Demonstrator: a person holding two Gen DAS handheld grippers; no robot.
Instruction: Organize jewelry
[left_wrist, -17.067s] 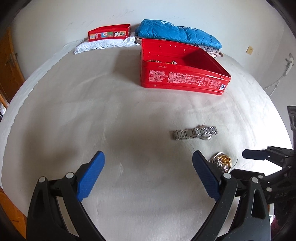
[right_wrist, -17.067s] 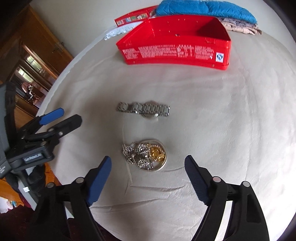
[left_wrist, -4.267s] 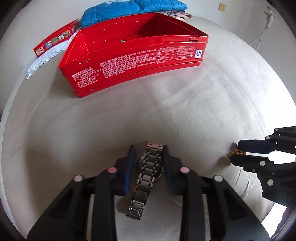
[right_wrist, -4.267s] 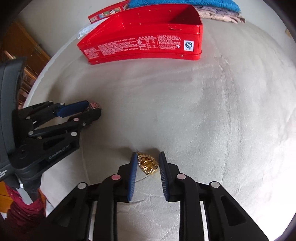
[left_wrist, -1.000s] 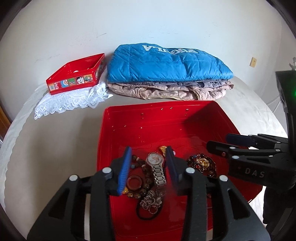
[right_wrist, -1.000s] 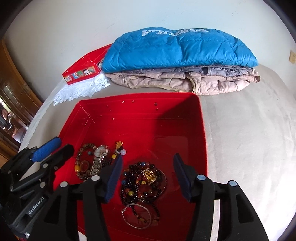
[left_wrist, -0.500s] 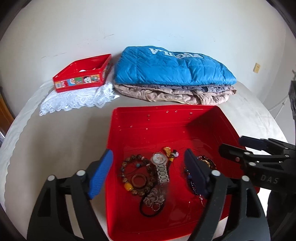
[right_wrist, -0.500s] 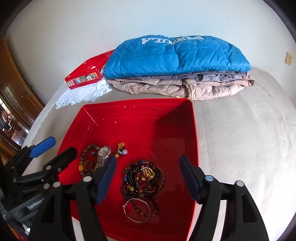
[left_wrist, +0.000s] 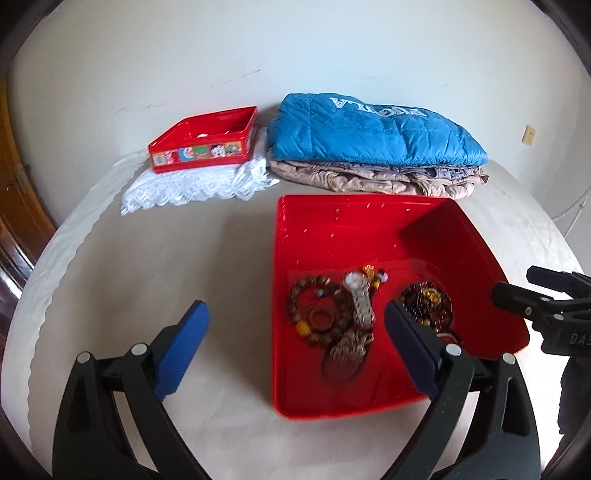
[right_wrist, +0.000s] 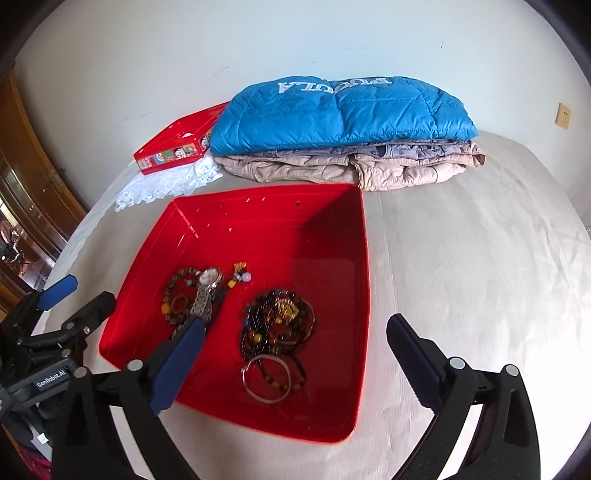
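Grippers left (left_wrist: 295, 343), right (right_wrist: 295, 354) just opened wide, empty; left marked "GenRobot.AI"; jacket (right_wrist: 340, 110) "FUGULA".

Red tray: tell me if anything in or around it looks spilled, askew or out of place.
Nothing stands out. The watch, bead bracelets and the dark necklace heap with its gold piece all lie inside the red tray, loosely piled, not sorted. No piece of jewelry shows on the cloth around it.

Readable lettering from my two wrist views

I read "GenRobot.AI" on the left tongs (right_wrist: 55, 295), "DAS" on the right tongs (left_wrist: 535, 291), and upside-down "FUGULA" on the blue jacket (right_wrist: 332, 110).
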